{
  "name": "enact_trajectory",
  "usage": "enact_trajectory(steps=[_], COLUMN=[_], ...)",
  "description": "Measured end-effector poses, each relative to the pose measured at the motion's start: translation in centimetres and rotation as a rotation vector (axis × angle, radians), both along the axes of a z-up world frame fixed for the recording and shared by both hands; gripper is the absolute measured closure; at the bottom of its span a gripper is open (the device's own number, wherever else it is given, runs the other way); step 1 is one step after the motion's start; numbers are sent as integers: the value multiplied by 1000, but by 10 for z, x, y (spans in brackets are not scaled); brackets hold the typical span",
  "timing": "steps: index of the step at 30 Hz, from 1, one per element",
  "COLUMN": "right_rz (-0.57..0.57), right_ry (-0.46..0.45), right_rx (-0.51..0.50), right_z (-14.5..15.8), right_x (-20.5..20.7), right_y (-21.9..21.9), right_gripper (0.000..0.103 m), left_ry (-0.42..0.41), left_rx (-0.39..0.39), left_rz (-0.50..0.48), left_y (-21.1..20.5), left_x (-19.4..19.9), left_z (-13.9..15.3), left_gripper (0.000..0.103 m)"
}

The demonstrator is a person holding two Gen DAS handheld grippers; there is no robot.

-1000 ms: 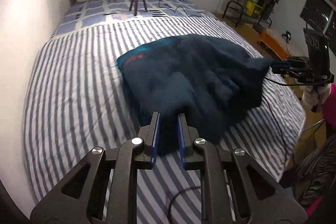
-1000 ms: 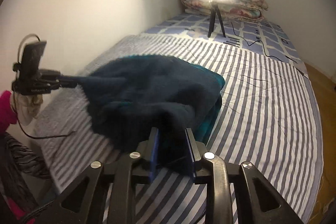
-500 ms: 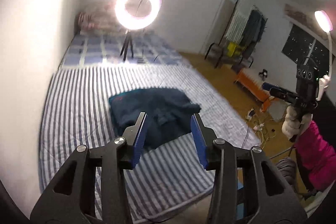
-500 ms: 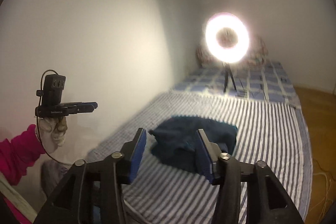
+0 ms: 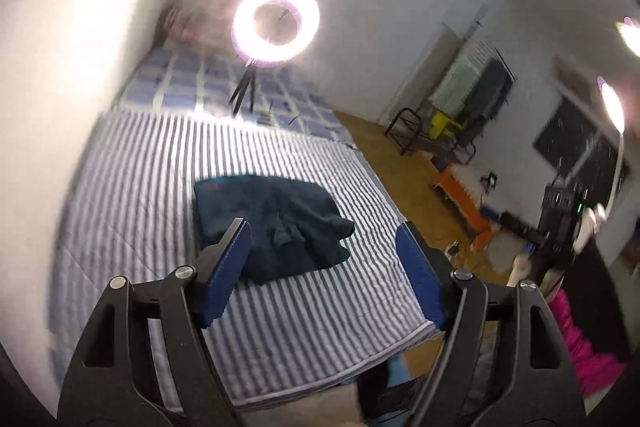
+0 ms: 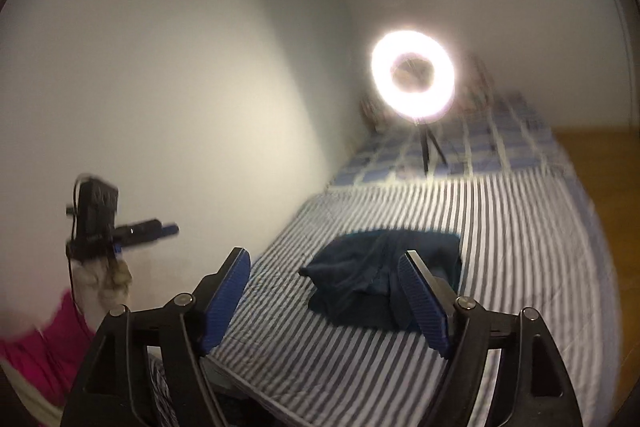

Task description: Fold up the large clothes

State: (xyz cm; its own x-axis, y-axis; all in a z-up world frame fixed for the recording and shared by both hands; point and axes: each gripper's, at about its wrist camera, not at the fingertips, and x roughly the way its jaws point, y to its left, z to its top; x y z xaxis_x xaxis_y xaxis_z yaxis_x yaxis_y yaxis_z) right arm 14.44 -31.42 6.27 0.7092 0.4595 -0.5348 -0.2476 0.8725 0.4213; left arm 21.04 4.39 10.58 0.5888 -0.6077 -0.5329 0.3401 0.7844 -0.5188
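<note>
On striped bed (image 5: pixel 132 195), dark garment (image 5: pixel 276 223) lies folded; ring light (image 5: pixel 276 20) at far end, wood floor (image 5: pixel 404 179) beside. Left gripper (image 5: pixel 324 261) & right gripper (image 6: pixel 326 285) just spread wide, nothing held.

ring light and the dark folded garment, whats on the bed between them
Only bare bedding: striped sheet next to the dark garment, then checked blue cover up to the ring light tripod. Both wrist views show it.

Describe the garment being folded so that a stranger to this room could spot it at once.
Start from the bed with the striped sheet, which runs along the wall toward a glowing ring light on a small tripod. On the stripes, nearer the foot than the light, lies the dark teal garment, folded into a rumpled bundle. It is the only dark, plain thing on the bed, and neither gripper holds it.
</note>
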Motion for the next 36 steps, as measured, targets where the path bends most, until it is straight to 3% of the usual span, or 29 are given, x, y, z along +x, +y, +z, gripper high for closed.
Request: enact_trajectory(steps=[5, 11, 18, 20, 21, 22, 24, 25, 26, 30, 32, 34, 36], right_rz=[-75, -155, -179, -194, -186, -173, -143, -122, -119, -102, -81, -92, -122], right_ry=[199, 352, 451, 457, 455, 456, 471, 486, 495, 479, 448, 478, 566], right_rx=[55, 127, 144, 156, 182, 200, 205, 221, 234, 394, 379, 381, 368], right_z=[-82, -155, -205, -217, -221, -225, -230, -233, -234, -216, -205, -215, -244], right_x=[52, 95, 133, 145, 149, 153, 159, 162, 162, 148, 139, 134, 133], right_y=[-8, -19, -22, -23, -24, -24, -21, -21, -21, -33, -35, -39, -40], right_gripper=[24, 24, 24, 25, 26, 32, 57, 81, 88, 94, 95, 95, 95], left_ry=[209, 415, 520, 528, 541, 558, 566, 562, 562, 533, 510, 508, 561], left_rx=[-108, -215, -183, -156, -159, -170, -165, -147, -135, -171, -197, -165, -87], left_rz=[74, 163, 183, 188, 182, 168, 157, 147, 143, 119, 95, 91, 108], left_y=[-4, -4, -16, -19, -21, -23, -26, -29, -31, -31, -25, -21, -17], left_x=[60, 118, 161, 169, 173, 177, 180, 183, 185, 182, 177, 174, 171], left_z=[-88, -170, -222, -233, -238, -245, -251, -254, -255, -242, -232, -234, -259], left_gripper=[26, 26, 26, 35, 45, 56, 67, 81, 88, 93, 94, 94, 94])
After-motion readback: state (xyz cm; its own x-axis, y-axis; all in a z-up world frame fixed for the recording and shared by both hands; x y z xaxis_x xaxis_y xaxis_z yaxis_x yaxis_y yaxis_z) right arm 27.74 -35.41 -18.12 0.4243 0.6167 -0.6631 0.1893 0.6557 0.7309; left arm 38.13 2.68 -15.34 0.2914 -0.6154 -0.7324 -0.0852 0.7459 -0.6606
